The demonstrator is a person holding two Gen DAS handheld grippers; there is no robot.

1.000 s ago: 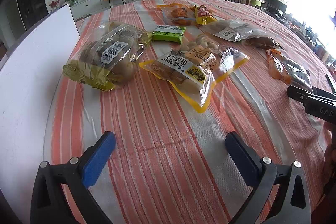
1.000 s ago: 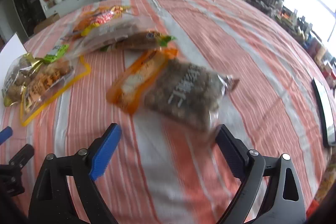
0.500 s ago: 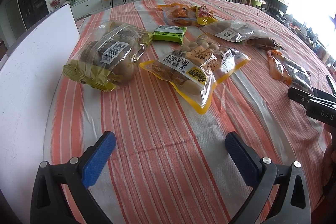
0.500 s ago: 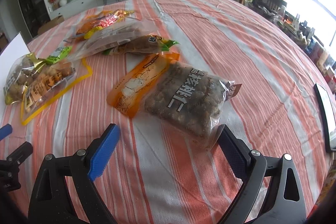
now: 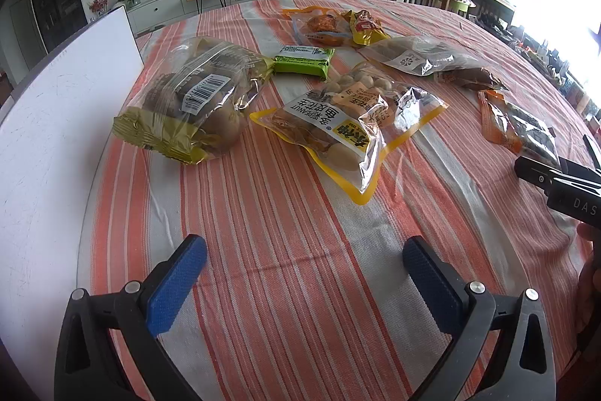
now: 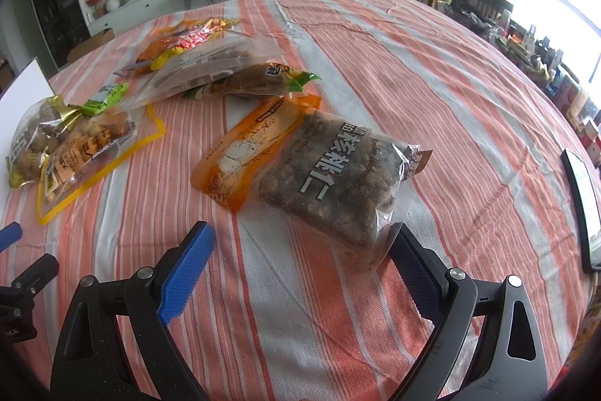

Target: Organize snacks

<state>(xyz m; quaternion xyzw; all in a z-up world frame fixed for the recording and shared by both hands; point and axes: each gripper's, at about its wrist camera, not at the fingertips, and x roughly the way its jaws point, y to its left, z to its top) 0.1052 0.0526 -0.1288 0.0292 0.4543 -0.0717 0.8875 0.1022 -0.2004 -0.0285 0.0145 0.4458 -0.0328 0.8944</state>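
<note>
Your snacks lie scattered over the striped cloth (image 5: 285, 213) on the table. Toward the left edge, by the white board (image 5: 56, 123), sits a clear gold-trimmed bag (image 5: 195, 100) of brown lumps with a barcode label. Just right of it is the yellow-rimmed peanut bag (image 5: 338, 123), a green packet (image 5: 304, 61) beyond them. Toward the far edge lie an orange pouch (image 5: 319, 27) and a small yellow one (image 5: 366, 27). A clear bag (image 5: 417, 61) with a white label lies right of those.

Nearest your right gripper (image 6: 300, 265) is the walnut bag (image 6: 338, 183), dark kernels under white lettering, overlapping an orange packet (image 6: 244, 153). Its near corner touches your right finger.

Both your grippers have their fingers spread wide, holding nothing; your left gripper (image 5: 300, 269) hovers over bare cloth. Since a second ago, your right gripper has closed in on the walnut bag, and the left has barely shifted.
</note>
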